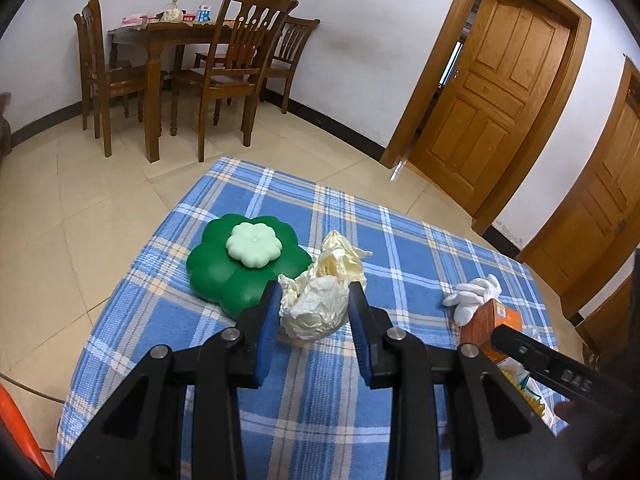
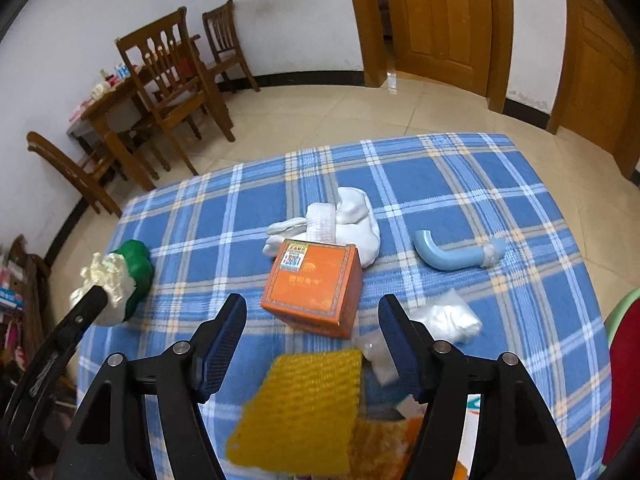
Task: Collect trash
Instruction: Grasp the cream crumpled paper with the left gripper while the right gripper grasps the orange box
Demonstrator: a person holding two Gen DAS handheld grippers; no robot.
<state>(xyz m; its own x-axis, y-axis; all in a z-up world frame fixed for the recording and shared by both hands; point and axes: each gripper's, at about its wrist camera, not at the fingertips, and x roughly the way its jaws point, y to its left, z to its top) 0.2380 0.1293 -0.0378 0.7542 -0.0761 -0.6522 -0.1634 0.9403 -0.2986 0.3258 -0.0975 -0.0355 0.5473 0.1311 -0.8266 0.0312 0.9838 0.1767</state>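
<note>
My left gripper (image 1: 315, 300) is shut on a crumpled cream paper wad (image 1: 312, 316), held just above the blue checked tablecloth (image 1: 400, 248). In the right wrist view the same wad (image 2: 112, 276) hangs at the far left, in front of a green flower-shaped container (image 2: 140, 264). My right gripper (image 2: 313, 300) stands open. A blurred yellow foam net (image 2: 304, 408) lies low between its fingers, and the pads do not touch it. Beyond the fingertips sits an orange box (image 2: 312, 284). A crumpled clear plastic bag (image 2: 448, 316) lies beside the right finger.
White socks (image 2: 352, 220) lie behind the orange box, and a light blue curved tube (image 2: 448, 256) lies to their right. The green container (image 1: 232, 272) has a pale green lid. A wooden dining table with chairs (image 1: 180, 64) and wooden doors (image 1: 488, 92) stand across the tiled floor.
</note>
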